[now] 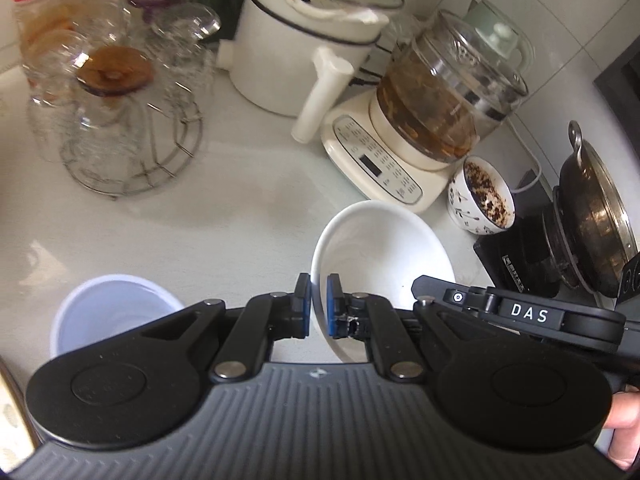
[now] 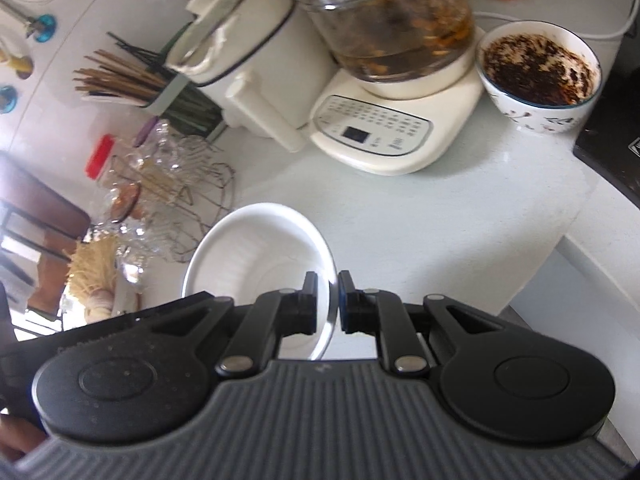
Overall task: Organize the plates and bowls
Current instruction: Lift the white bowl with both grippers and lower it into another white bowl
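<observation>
The white bowl (image 1: 380,248) hangs tilted above the counter (image 1: 224,216), mouth facing up. The left gripper (image 1: 319,304) and the right gripper (image 2: 329,304) each pinch opposite rims.

Bare worktop (image 1: 224,216) lies open at centre frame; glass rack (image 1: 120,128) upper left, kettle base (image 1: 384,168) and patterned bowl (image 1: 482,200) right block passage.

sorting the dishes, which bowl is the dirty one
The patterned bowl beside the kettle base: its inside is smeared with dark residue, while the white bowl held in both claws looks clean.
</observation>
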The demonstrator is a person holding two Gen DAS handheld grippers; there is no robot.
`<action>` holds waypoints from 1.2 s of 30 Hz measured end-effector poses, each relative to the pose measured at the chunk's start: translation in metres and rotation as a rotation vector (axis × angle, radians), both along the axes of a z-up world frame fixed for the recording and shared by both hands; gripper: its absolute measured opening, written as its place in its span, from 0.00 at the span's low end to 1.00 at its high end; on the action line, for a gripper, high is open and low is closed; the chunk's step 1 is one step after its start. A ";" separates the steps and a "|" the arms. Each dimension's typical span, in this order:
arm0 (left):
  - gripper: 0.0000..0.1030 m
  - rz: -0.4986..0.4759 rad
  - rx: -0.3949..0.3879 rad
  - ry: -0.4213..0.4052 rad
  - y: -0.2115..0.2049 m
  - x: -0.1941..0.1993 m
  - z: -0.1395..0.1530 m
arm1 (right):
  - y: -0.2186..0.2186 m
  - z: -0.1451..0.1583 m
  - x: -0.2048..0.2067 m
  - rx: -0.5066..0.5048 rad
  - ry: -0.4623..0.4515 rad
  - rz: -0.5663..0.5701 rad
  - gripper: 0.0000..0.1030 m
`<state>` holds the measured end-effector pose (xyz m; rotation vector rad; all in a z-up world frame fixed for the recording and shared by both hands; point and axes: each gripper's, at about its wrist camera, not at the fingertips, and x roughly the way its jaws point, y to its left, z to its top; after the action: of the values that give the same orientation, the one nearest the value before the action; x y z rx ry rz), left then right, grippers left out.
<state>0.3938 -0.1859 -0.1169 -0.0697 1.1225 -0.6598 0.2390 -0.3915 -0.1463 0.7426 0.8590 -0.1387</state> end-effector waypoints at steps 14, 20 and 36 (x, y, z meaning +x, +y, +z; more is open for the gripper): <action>0.09 0.187 -0.020 -0.092 0.083 -0.011 0.033 | 0.067 0.023 0.028 -0.028 -0.118 0.171 0.12; 0.09 0.306 -0.012 -0.087 0.125 -0.014 0.029 | 0.103 0.021 0.052 -0.043 -0.103 0.290 0.12; 0.09 0.407 0.061 0.026 0.161 -0.020 -0.022 | 0.142 -0.013 0.065 -0.104 0.022 0.449 0.13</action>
<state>0.3736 -0.0245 -0.1393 -0.2483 1.1102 -0.2624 0.3040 -0.2498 -0.1592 0.4375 1.0113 0.2073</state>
